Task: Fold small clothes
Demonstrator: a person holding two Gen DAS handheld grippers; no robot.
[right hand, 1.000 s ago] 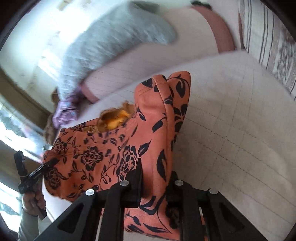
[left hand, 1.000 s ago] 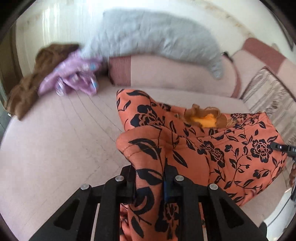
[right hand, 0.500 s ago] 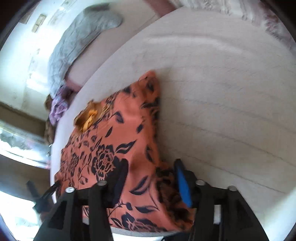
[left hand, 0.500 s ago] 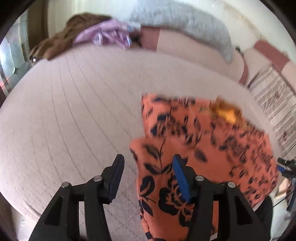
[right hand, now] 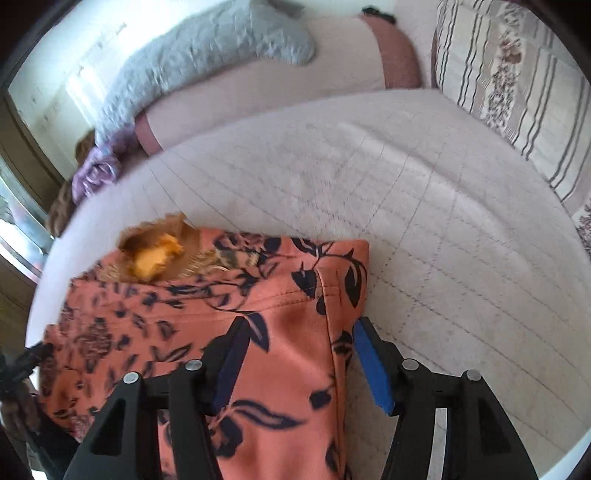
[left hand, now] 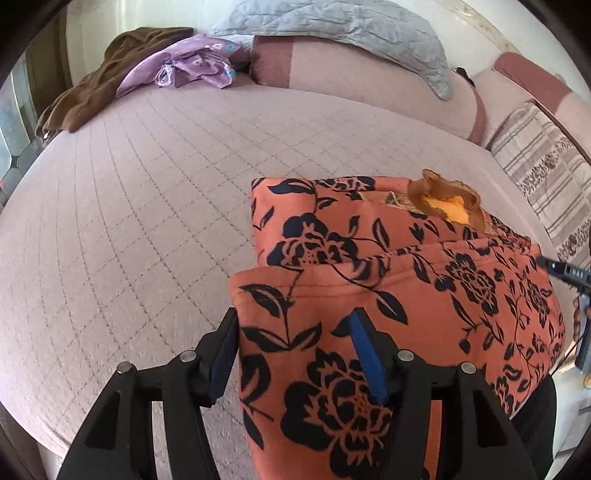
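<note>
Orange floral garment [left hand: 388,295] lies folded on the quilted bed [left hand: 129,221], near its front edge; top layer doubled over, hem seam running across. An orange-brown ruffled collar [left hand: 447,199] shows at the garment's far edge.

Left claw [left hand: 291,354]: jaws have just been opening and now stand spread. The garment's left corner lies between the blue pads, not pinched.

Right claw [right hand: 299,365]: jaws have just been opening, also spread. The garment's right edge [right hand: 295,332] lies between them, loose.

Beyond the garment, at the bed's far side: a grey quilted blanket [left hand: 332,26] over a pink bolster [left hand: 369,81], purple cloth [left hand: 188,62], brown cloth [left hand: 92,88]. A striped cushion [right hand: 517,74] sits right of the garment.
</note>
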